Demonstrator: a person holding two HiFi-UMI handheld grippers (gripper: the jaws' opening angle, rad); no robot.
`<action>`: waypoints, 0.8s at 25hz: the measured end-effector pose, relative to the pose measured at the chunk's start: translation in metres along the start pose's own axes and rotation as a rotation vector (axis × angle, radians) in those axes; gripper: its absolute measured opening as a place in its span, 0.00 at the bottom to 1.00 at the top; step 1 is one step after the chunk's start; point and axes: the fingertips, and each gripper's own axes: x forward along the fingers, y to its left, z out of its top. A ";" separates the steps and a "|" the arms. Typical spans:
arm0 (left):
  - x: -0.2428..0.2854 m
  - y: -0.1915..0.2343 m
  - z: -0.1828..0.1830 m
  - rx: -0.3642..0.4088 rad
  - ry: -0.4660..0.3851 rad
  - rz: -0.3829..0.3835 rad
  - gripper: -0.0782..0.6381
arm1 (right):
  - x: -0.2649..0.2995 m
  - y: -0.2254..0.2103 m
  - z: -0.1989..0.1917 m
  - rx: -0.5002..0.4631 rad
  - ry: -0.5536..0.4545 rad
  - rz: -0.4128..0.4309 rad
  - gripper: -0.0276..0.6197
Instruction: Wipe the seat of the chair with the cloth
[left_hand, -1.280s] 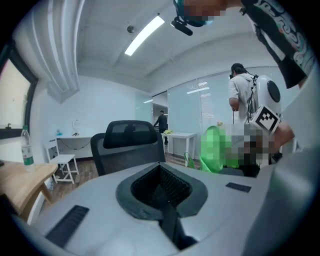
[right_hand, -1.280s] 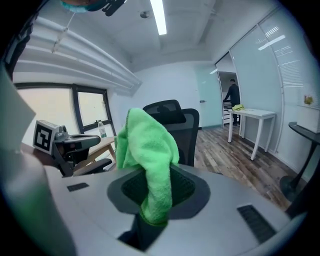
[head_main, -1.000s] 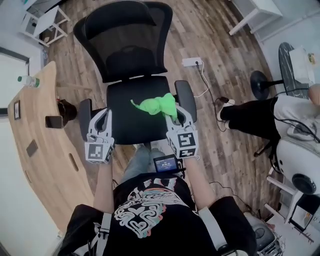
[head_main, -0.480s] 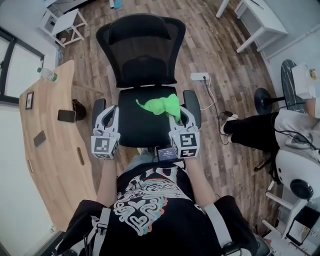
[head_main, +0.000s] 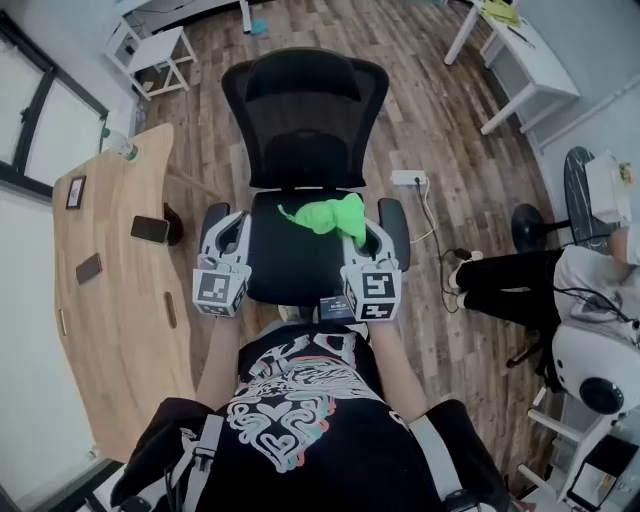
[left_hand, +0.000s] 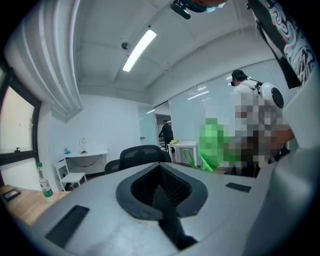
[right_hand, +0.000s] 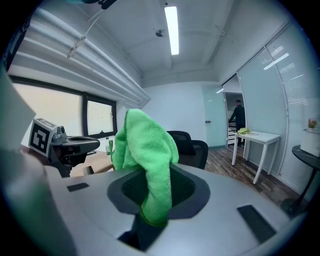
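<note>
Right gripper (head_main: 366, 236) clamped on green cloth (head_main: 325, 214) above black chair seat (head_main: 285, 262), left gripper (head_main: 232, 228) jaws together holding nothing, at the seat's left edge.

Chair (head_main: 305, 110) and power strip (head_main: 408, 178) on wooden floor (head_main: 425, 95)

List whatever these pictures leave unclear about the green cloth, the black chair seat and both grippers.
- Head view: whether the crumpled green cloth touches the black chair seat or hangs above it; the top-down angle hides any gap.
- Head view: the seat's front corners, covered by the left gripper and right gripper.
- Left gripper view: a mosaic patch blurs the right side.
</note>
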 end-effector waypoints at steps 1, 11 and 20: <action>-0.003 0.002 0.001 -0.003 -0.002 0.004 0.11 | -0.001 0.002 0.001 0.002 -0.002 -0.002 0.17; -0.026 0.013 -0.004 -0.023 -0.010 0.030 0.11 | -0.008 0.020 0.005 0.003 -0.025 -0.013 0.16; -0.027 0.008 -0.001 -0.017 -0.011 0.027 0.11 | -0.014 0.023 0.005 0.018 -0.031 -0.004 0.17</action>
